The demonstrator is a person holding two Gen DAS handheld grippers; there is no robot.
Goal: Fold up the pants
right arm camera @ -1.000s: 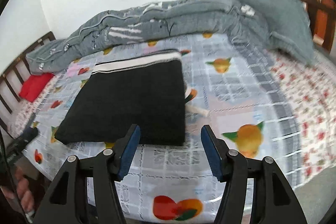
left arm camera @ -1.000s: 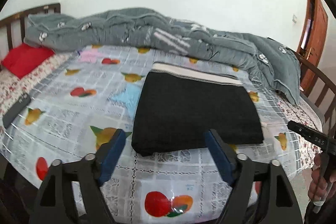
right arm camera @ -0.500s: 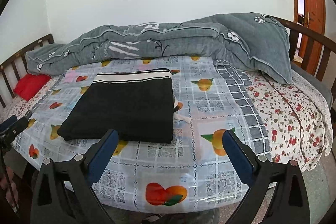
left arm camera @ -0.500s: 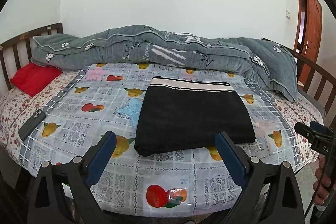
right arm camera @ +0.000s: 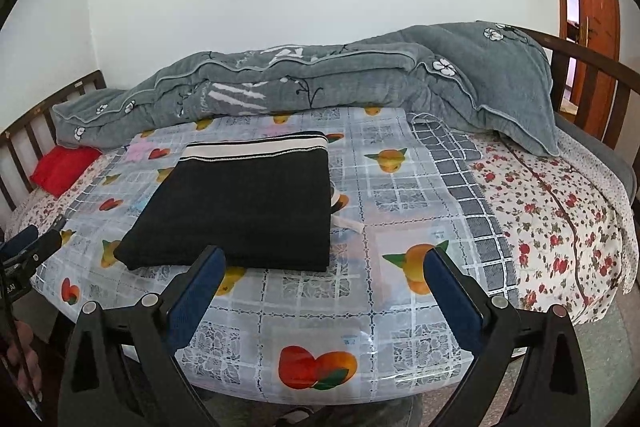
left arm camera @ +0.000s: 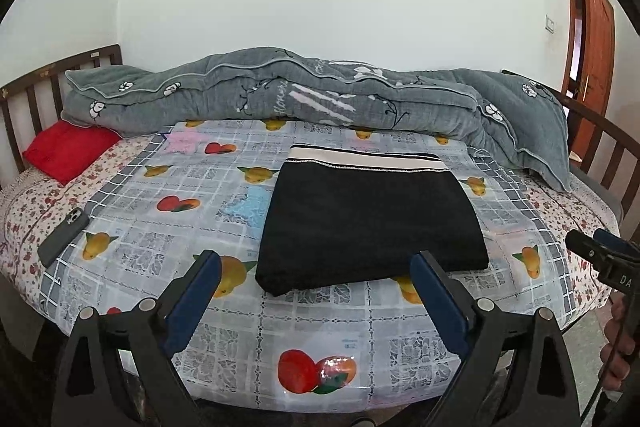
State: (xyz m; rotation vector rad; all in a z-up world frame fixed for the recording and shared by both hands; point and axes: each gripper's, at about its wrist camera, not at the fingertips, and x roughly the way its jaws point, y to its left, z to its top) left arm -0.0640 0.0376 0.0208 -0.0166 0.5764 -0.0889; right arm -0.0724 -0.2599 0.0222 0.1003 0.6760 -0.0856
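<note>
- Pants [left arm camera: 370, 223]: black, folded into a neat flat rectangle, striped waistband at the far edge, lying in the middle of the bed [left arm camera: 120, 227] on a fruit-print cover.
- My left tongs [left arm camera: 316, 279] hover at the bed's near edge, blue pads wide apart, holding nothing.
- My right tongs [right arm camera: 324, 277] hover likewise, wide apart and empty.
- A grey quilt [left arm camera: 320, 99] is heaped behind; a phone [left arm camera: 64, 237] lies far left.
- The folding looks finished; next I would likely only check or smooth edges.

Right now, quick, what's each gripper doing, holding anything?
Left gripper: open, holding nothing, short of the folded pants.
Right gripper: open, holding nothing, also clear of the pants.
</note>
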